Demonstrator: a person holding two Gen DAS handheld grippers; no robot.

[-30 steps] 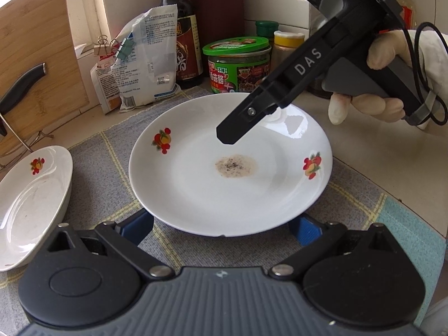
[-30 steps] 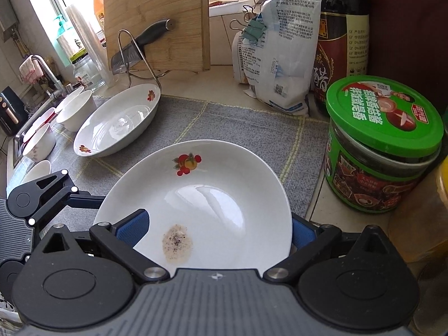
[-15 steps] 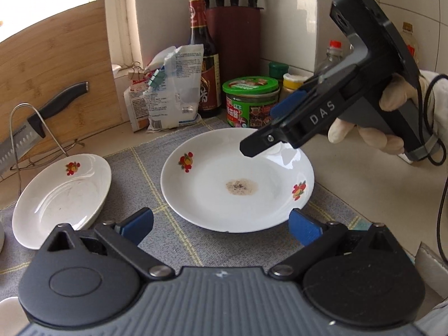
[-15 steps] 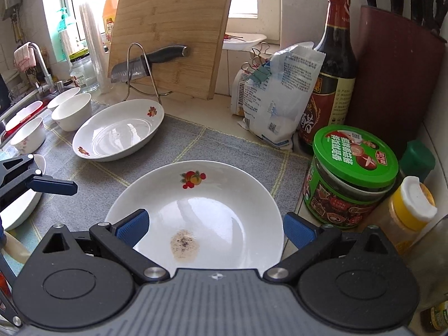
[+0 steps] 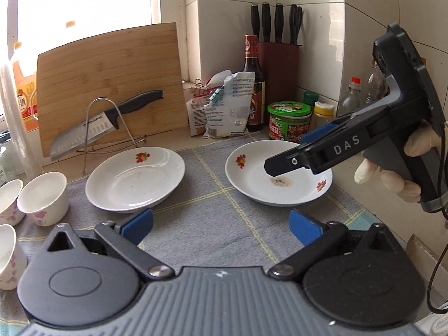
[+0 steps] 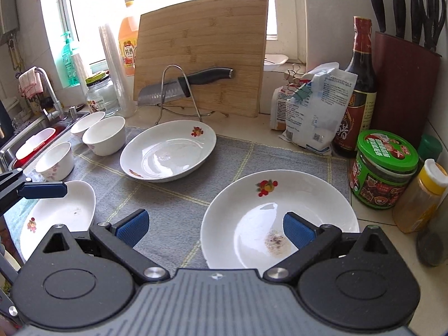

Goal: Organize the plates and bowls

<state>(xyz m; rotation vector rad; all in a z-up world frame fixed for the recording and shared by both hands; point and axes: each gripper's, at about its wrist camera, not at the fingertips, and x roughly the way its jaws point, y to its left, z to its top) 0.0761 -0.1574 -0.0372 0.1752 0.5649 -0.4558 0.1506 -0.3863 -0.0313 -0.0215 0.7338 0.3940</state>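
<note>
A white plate with a brown stain [image 5: 280,179] [image 6: 252,210] lies on the grey mat [image 5: 212,212] at the right. A second flower-print plate [image 5: 134,179] [image 6: 168,151] sits left of it, and a third plate [image 6: 58,218] is at the near left. Three small white bowls [image 6: 105,135] [image 5: 43,198] stand at the mat's left end. My left gripper [image 5: 221,225] is open above the mat, short of both plates. My right gripper [image 6: 215,229] [image 5: 285,152] is open and empty, hovering over the stained plate's near rim, held by a gloved hand [image 5: 392,173].
A bamboo cutting board [image 6: 201,47] leans at the back with a knife [image 6: 184,84] on a wire stand. Clipped bags [image 6: 313,106], a dark sauce bottle [image 6: 358,89], a green-lidded jar [image 6: 383,168], a yellow-capped jar [image 6: 422,196] and a knife block [image 6: 406,84] crowd the right. A sink [image 6: 33,140] lies far left.
Both grippers have drawn back and risen from the stained plate, which now looks smaller and stays on the mat. The other plates and bowls have come into view. Both stay open.
</note>
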